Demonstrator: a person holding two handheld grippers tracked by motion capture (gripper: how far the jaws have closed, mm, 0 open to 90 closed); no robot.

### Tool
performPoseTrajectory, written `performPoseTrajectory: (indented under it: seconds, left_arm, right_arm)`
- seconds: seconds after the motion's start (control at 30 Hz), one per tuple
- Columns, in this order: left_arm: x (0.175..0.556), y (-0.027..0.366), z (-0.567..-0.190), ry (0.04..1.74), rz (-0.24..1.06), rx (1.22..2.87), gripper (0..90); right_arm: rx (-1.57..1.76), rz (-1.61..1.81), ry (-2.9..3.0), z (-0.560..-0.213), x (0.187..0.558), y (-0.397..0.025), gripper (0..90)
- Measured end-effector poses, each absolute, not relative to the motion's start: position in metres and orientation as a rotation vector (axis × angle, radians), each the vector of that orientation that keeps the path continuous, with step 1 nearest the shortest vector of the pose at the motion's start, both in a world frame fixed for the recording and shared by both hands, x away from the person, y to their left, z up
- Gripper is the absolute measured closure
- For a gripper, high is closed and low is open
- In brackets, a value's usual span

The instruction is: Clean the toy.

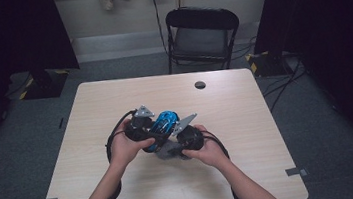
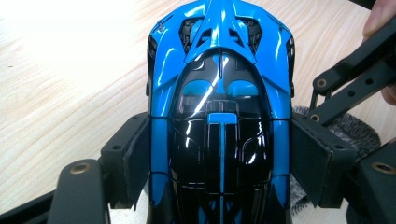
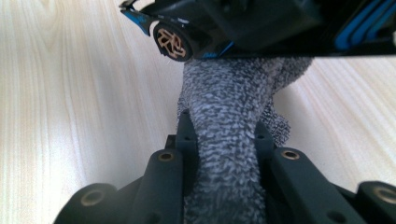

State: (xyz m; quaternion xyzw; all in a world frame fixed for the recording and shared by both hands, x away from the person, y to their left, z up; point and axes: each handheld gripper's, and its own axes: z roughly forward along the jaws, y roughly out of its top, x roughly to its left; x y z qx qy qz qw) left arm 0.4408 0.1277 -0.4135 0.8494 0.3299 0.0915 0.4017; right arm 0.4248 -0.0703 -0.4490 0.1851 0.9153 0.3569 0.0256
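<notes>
A glossy blue and black toy car [image 2: 219, 107] is held off the table between the jaws of my left gripper [image 2: 219, 158], which is shut on its sides. In the high view the car [image 1: 165, 122] sits between both hands near the table's middle. My right gripper [image 3: 223, 140] is shut on a grey speckled cloth [image 3: 231, 107], which runs up under the car's underside, close to a gold-spoked wheel [image 3: 172, 41]. In the left gripper view the cloth [image 2: 355, 133] lies on the table to the right, below the other gripper's black arms [image 2: 355, 79]. In the high view the left gripper [image 1: 140, 126] and the right gripper [image 1: 184, 135] flank the car.
The wooden table [image 1: 114, 96] has a small dark round hole cover [image 1: 200, 84] near its far edge. A black folding chair [image 1: 201, 36] stands beyond the table. Cables trail from both grippers toward the table's near edge.
</notes>
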Motion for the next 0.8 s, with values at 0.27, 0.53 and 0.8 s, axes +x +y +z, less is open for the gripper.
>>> performPoseTrajectory:
  seconds: [0.27, 0.53, 0.8]
  left_arm:
    - [0.435, 0.137, -0.411, 0.821, 0.242, 2.166, 28.0]
    - [0.43, 0.146, -0.418, 0.835, 0.231, 2.18, 28.0]
    - [0.429, 0.139, -0.421, 0.826, 0.219, 2.193, 28.0]
  right_arm:
    - [0.723, 1.08, 2.752, -0.447, 0.439, -0.101, 73.4]
    - [0.834, 1.058, 2.646, -0.425, 0.453, -0.131, 73.4]
    - [0.793, 1.052, 2.652, -0.42, 0.453, -0.126, 73.4]
